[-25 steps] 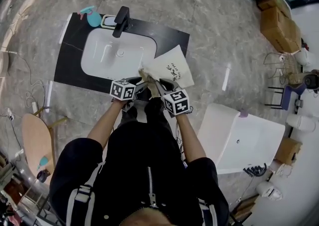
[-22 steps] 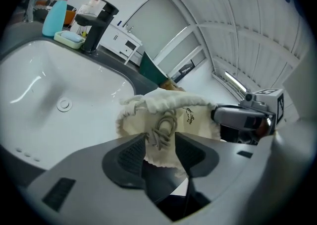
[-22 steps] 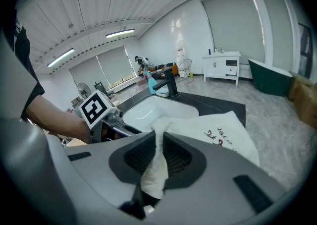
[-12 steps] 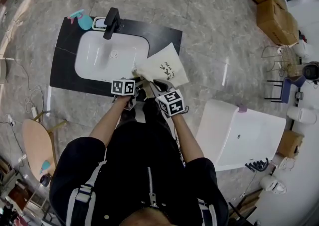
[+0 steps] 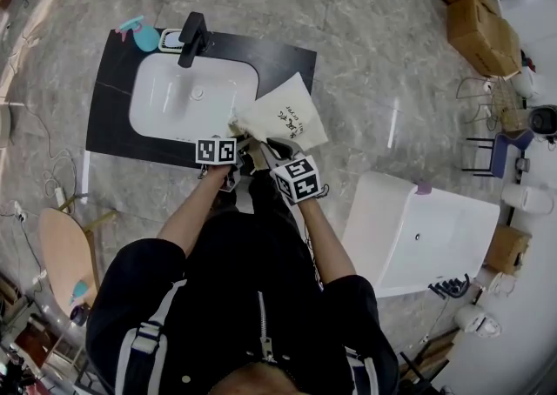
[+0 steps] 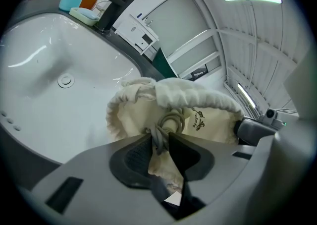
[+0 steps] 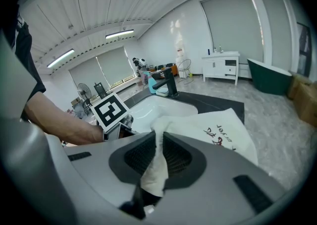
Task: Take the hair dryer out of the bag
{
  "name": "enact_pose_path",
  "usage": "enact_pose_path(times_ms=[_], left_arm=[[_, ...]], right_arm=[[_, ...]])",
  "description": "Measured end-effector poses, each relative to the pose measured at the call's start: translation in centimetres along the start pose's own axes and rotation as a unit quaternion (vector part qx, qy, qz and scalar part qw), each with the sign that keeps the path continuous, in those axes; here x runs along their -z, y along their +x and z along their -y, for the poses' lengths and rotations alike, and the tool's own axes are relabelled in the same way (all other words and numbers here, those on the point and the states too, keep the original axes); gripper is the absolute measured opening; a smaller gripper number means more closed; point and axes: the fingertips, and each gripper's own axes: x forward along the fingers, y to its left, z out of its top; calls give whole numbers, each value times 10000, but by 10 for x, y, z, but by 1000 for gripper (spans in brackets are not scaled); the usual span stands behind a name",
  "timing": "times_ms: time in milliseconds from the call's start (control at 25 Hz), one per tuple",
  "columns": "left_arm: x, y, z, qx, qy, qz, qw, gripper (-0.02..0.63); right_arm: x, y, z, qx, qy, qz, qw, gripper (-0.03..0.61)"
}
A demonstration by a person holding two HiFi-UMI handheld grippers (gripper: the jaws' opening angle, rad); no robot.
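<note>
Cream bag [image 5: 283,119], contents hidden: right gripper [image 7: 158,139] pinches its cloth, left gripper [image 6: 159,139] closing on drawstring [image 6: 171,120].

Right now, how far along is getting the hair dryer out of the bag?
Done: nothing yet; no hair dryer shows. In hand: the right gripper pinches the edge of the bag, and the left gripper is closing its jaws on the drawstring. Left: open it, lift the dryer out.

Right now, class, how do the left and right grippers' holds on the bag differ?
The left gripper is closing its jaws on the knotted drawstring; the right gripper is clamped on a fold of the bag. The left gripper is nearer the sink than the right gripper. Both hold the bag's mouth.
</note>
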Motion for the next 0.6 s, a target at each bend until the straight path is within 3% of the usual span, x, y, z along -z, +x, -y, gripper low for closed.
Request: enact_pose_path(times_ms=[600], left_arm=[[3,-16,14,220,35,113,9997,69]], right_arm=[[4,3,1,244,-48,-46,9997,54]])
